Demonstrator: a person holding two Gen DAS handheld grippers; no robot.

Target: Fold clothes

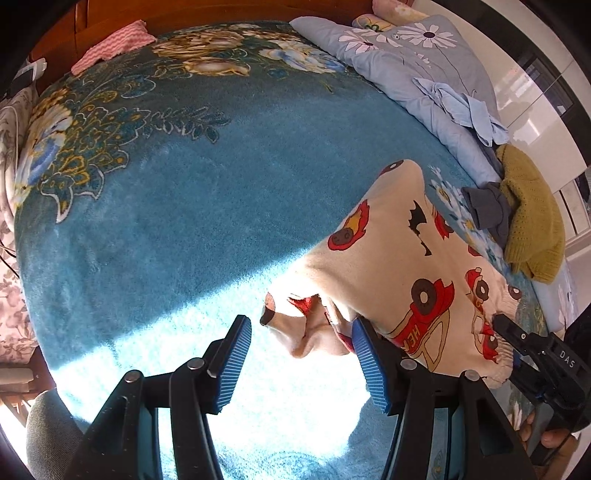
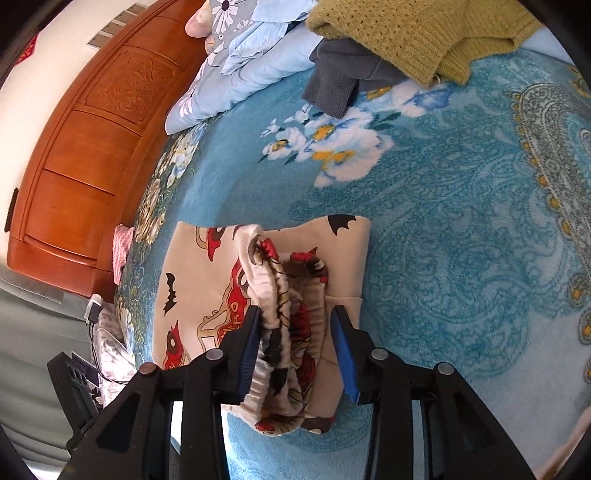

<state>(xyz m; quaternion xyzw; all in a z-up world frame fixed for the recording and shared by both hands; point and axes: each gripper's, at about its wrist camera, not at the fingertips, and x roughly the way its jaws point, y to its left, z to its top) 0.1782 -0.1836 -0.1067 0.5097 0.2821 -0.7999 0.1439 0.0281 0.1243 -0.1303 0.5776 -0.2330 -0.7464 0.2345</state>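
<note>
Cream car-print garment (image 2: 199, 280) lying half-folded on blue blanket (image 2: 443, 258), right gripper (image 2: 295, 347) parted around bunched elastic waistband (image 2: 273, 332), likely to carry it over, left gripper (image 1: 303, 358) released beside a loose cuff (image 1: 306, 325), gripping nothing.

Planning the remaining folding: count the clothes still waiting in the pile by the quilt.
3: a mustard sweater, a grey garment tucked under it, and a light blue shirt crumpled on the quilt. More may be hidden beneath.
</note>
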